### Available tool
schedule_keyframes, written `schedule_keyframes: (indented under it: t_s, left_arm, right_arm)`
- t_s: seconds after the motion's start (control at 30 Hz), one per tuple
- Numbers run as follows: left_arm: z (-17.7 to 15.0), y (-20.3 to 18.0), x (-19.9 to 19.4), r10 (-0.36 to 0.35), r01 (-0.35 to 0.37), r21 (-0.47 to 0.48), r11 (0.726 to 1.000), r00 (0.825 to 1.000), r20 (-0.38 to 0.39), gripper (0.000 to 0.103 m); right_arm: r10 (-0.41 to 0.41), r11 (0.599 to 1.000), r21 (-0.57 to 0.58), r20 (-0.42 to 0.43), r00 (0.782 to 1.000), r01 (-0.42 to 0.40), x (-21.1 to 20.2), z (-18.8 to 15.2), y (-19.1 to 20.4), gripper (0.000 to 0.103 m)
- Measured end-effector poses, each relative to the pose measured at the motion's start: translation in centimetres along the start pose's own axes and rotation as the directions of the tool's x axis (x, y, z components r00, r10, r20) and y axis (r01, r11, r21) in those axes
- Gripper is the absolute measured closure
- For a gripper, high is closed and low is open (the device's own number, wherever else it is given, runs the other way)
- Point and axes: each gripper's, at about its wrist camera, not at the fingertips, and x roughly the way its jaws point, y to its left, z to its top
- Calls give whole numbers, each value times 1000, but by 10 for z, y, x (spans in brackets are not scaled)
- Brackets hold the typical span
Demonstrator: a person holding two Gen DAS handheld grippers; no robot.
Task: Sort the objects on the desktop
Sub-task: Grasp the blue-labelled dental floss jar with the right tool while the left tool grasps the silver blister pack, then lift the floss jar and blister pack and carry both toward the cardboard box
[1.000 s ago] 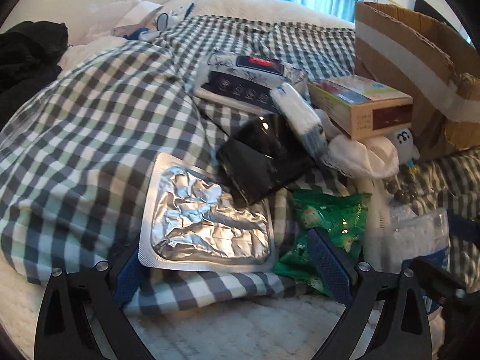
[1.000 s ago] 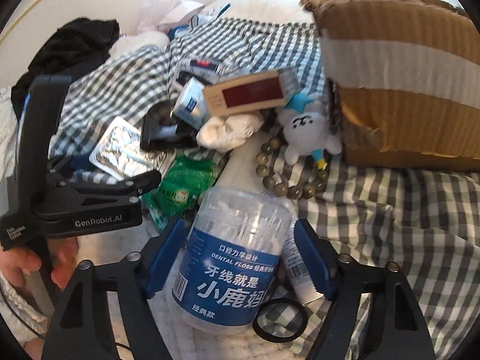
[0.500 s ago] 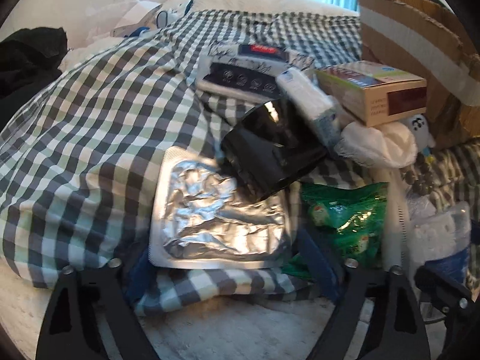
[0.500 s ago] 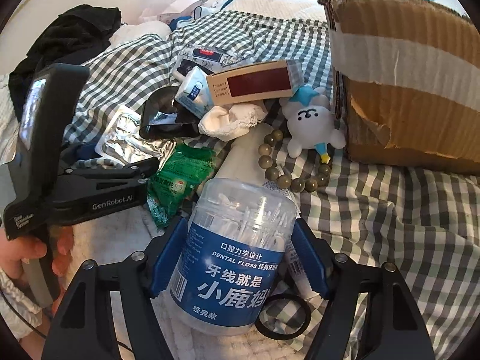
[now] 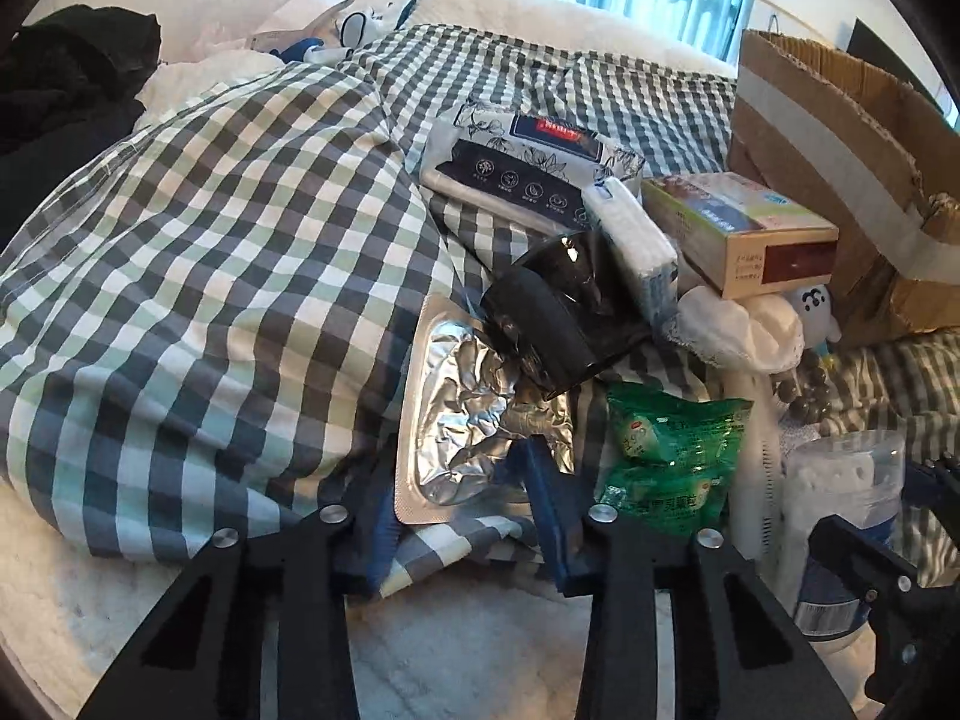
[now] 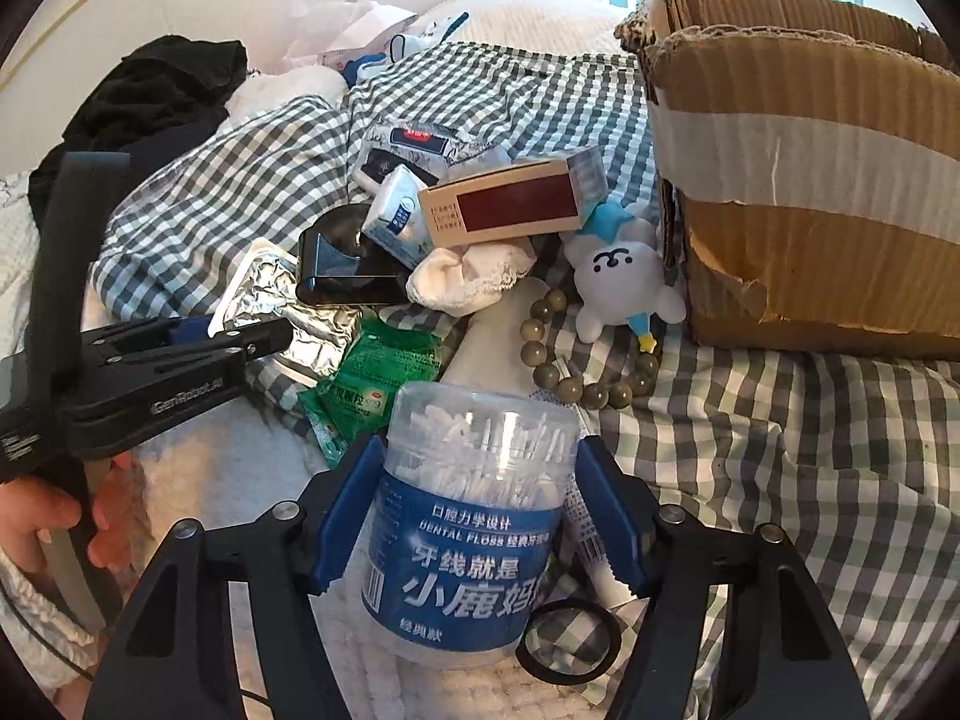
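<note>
**Both grippers closing on 2 items at the edge of a loose pile: risks**

Landmark: the torn cardboard box [image 6: 804, 180], presumably where sorted things go.

- Checked cover [image 5: 198, 276], left of the box: bunched and soft, and everything rests on it. Any tug on the cloth could shift the whole heap.
- Carton [image 6: 516, 204], just left of the box: perched tilted on a white cloth [image 6: 468, 279] and a tissue pack [image 6: 399, 219]. A jolt below could slide it off.
- Floss jar [image 6: 474, 516], in front of the box and nearest the camera: upright between the blue pads of the right gripper [image 6: 477, 516]. Jaws are closing and the pads look at or very near the wall; I cannot tell whether they press yet. The jar is smooth and round, so it could twist or slip out if lifted before the grip is firm. A black ring [image 6: 567, 639] and a tube lie against its base and may get dragged.
- Foil blister sheet [image 5: 474, 420], far left of the box, under a black glossy object [image 5: 558, 324]: the left gripper [image 5: 459, 516] is closing with the sheet's near edge between its pads; no firm clamp is evident. The foil looks thin and crumpled, so it may buckle, or the pads may catch the cover as well. Pulling it could tip the black object onto the green sachets [image 5: 672, 456].
- Bead bracelet [image 6: 576, 360] and white toy [image 6: 624, 276], beside the box's front corner: small and loose, they could roll if the bedding shifts.
</note>
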Motion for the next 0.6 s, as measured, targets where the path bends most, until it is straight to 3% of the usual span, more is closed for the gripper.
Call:
schedule_keyframes:
  t_s: [0.23,0.3,0.43,0.6]
  left_arm:
    - [4,-26,-17,-112,107,85,991,992,63,67]
    - [7,-35,-7,-89,83,110,991,995,55,71]
    - [14,-31,15,-75,73,96,993,997,19,91]
    - [15,-26,6,-75,72,67,995,996,46,93]
  right_arm:
    - [4,1000,11,8,1000,-5,-2,1,-2,41]
    - [1,1000,8,0,1000,-1,0,-1,-1,41]
    - [2,1000,6,-21,1000,-2,5,-1,0,40]
    - [29,999,37,-69,997,-26,16,-4,-5,35]
